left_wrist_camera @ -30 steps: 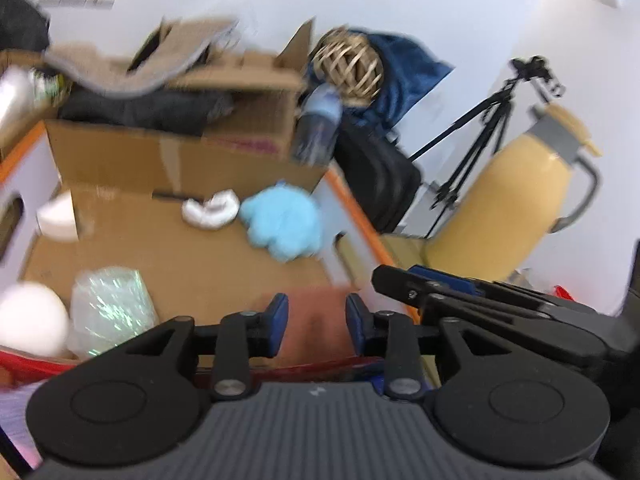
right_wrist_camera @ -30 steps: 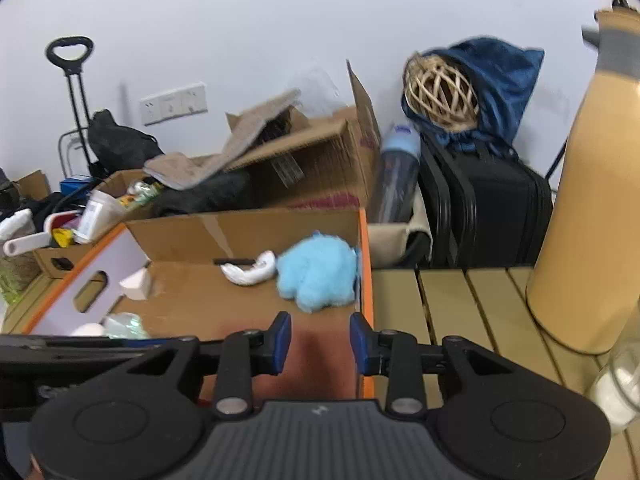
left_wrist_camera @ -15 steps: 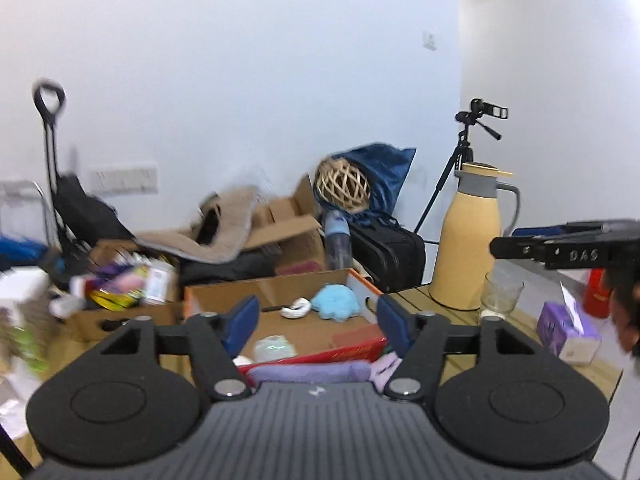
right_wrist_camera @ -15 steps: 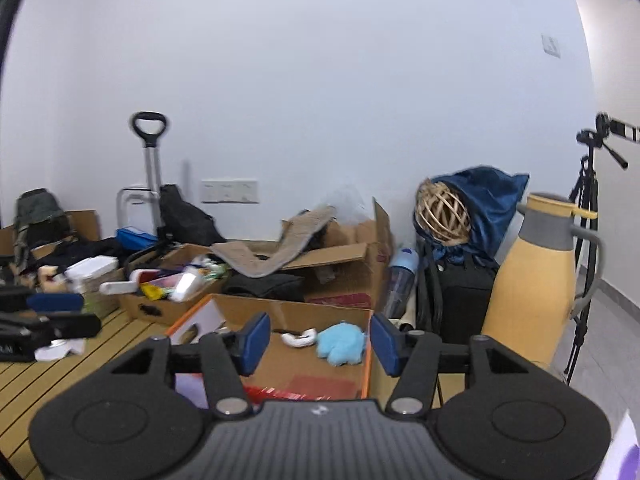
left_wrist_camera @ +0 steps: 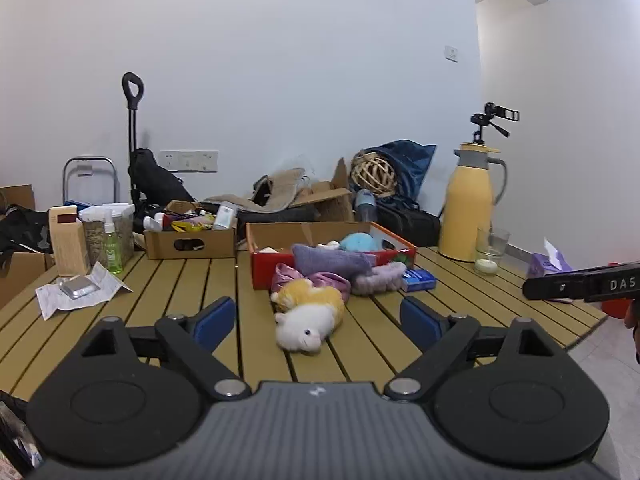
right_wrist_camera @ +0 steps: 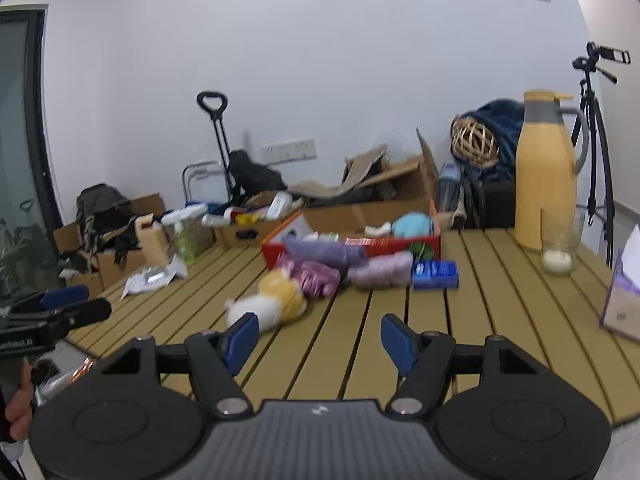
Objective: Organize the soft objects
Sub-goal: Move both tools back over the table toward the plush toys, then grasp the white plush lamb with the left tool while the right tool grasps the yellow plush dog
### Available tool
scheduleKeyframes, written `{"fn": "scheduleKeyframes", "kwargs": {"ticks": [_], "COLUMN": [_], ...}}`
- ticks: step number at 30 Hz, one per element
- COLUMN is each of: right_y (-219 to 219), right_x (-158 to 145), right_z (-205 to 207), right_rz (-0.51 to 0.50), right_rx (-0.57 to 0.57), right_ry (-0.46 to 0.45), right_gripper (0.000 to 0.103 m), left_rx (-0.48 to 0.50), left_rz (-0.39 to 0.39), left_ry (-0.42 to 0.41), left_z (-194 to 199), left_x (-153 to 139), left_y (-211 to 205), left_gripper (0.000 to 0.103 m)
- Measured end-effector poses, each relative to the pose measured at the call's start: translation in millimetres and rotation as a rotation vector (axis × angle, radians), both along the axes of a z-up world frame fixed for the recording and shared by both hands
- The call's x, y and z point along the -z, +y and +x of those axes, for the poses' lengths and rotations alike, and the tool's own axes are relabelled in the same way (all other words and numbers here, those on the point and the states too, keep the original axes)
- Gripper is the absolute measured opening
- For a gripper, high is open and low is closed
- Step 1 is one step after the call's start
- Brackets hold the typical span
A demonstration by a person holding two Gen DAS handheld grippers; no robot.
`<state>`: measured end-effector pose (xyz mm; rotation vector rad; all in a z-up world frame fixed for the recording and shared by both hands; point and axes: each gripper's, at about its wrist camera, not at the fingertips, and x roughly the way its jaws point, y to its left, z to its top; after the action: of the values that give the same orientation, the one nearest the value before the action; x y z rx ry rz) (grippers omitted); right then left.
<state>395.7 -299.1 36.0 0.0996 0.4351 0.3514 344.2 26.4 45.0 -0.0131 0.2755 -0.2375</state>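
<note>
A yellow and white plush toy (left_wrist_camera: 310, 314) lies on the slatted wooden table (left_wrist_camera: 180, 288), in front of a red cardboard box (left_wrist_camera: 264, 270). A purple cloth (left_wrist_camera: 332, 262) hangs over the box's front wall; pink and lilac soft items (left_wrist_camera: 376, 280) lie beside it. A blue plush (left_wrist_camera: 358, 242) sits inside the box. My left gripper (left_wrist_camera: 316, 322) is open and empty, held back from the plush. My right gripper (right_wrist_camera: 320, 338) is open and empty, also back from the plush (right_wrist_camera: 272, 300). The box (right_wrist_camera: 400, 246) shows in the right wrist view too.
A yellow thermos (left_wrist_camera: 468, 208) and a glass candle jar (left_wrist_camera: 488, 256) stand at the right. A blue packet (left_wrist_camera: 418, 280) lies by the box. A tissue box (right_wrist_camera: 624, 300) is at the far right edge. Cartons with bottles (left_wrist_camera: 188, 238) and crumpled paper (left_wrist_camera: 76, 292) are left.
Both grippers have pulled far back from the box and opened wide. The whole table and the soft items in front of the box have come into view.
</note>
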Motion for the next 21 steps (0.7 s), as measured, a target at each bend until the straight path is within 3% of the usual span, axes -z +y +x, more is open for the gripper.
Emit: {"fn": "scheduleKeyframes", "kwargs": {"ticks": [4,8,21], "right_y": [6,13,49], "right_x": [-3,6,53], "right_z": [-13,-4,110], "right_rz": [-0.001,0.000,-0.003], "right_rx": [-0.009,-0.025,-0.062], "right_ry": [-0.022,0.005,0.157], "right_gripper": [0.068,0.068,0.067], "left_rx": [0.015,0.010,-0.030], "left_rz": [-0.005,0.018,-0.069], "left_ry": [-0.015,0.022,0.197], "left_z": [0,10,126], "left_x": [-1,15,68], "left_y": [-3,-8,0], "left_gripper": [0.093,0.093,0.090]}}
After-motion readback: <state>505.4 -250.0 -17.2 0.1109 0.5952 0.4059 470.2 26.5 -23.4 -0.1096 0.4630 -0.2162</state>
